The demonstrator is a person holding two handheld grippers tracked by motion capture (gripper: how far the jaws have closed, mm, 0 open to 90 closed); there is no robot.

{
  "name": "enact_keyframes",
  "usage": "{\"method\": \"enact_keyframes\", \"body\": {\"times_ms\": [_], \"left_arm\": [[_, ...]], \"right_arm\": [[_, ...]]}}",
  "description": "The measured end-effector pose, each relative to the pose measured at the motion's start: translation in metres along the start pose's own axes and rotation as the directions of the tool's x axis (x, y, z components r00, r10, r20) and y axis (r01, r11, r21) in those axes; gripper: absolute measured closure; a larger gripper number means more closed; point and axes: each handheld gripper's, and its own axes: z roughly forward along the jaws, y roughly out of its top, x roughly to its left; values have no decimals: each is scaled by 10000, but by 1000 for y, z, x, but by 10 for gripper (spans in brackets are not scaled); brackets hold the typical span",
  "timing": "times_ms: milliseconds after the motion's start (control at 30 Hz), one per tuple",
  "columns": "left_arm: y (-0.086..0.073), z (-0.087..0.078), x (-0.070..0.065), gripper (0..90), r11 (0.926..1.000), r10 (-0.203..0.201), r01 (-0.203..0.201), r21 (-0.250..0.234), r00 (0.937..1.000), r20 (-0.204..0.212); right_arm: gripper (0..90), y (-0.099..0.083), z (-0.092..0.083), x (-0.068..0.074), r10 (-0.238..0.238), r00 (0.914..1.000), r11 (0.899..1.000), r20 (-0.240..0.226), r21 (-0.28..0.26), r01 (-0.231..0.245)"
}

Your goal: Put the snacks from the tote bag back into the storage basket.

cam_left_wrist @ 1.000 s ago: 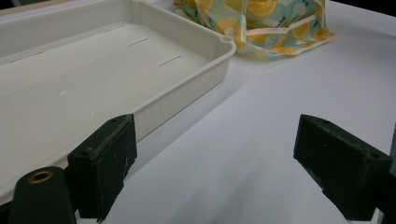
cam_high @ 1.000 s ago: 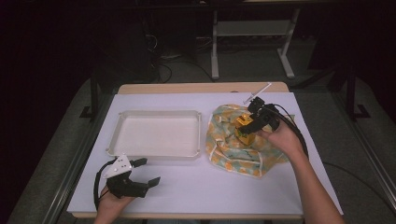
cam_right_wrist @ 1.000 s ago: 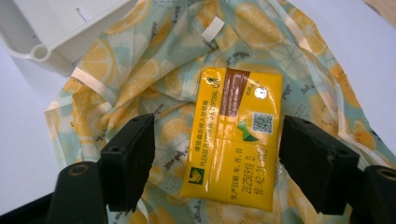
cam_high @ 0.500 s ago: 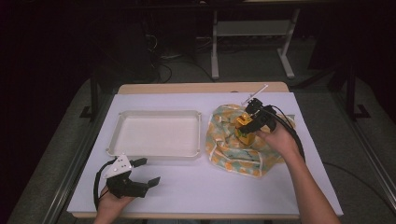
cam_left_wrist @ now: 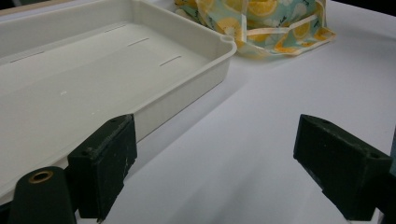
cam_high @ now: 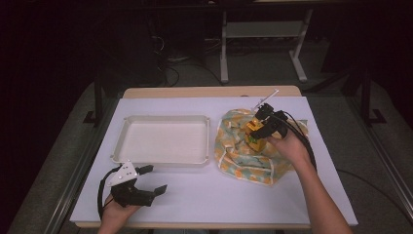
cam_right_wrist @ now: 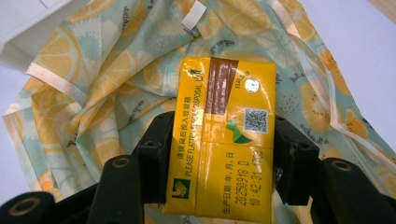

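A yellow drink carton (cam_right_wrist: 224,135) lies on a crumpled citrus-print cloth bag (cam_high: 243,151) right of centre on the table. My right gripper (cam_right_wrist: 222,154) has just been closing its jaws, and both pads now press on the carton's sides. In the high view the right gripper (cam_high: 260,130) sits over the bag with the carton (cam_high: 254,138) in it. My left gripper (cam_high: 152,179) rests near the front left edge, jaws wide apart. In the left gripper view nothing lies between the fingers (cam_left_wrist: 105,163).
An empty white tray (cam_high: 163,158) stands left of the bag; its near corner (cam_left_wrist: 219,60) is just ahead of the left gripper. A white sheet (cam_high: 204,200) covers the tabletop. Dark floor and a stand lie beyond the far edge.
The right gripper's jaws have come together on the yellow carton atop the bag. Neither hand has shifted, and the left gripper stays as it was.
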Motion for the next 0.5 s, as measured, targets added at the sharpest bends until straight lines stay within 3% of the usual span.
{"method": "enact_keyframes", "body": {"times_ms": [500], "left_arm": [[0, 0, 0, 133, 10000, 38, -38, -3, 10000, -3]], "right_arm": [[467, 1, 1, 3, -158, 9994, 9999, 310, 67, 156]]}}
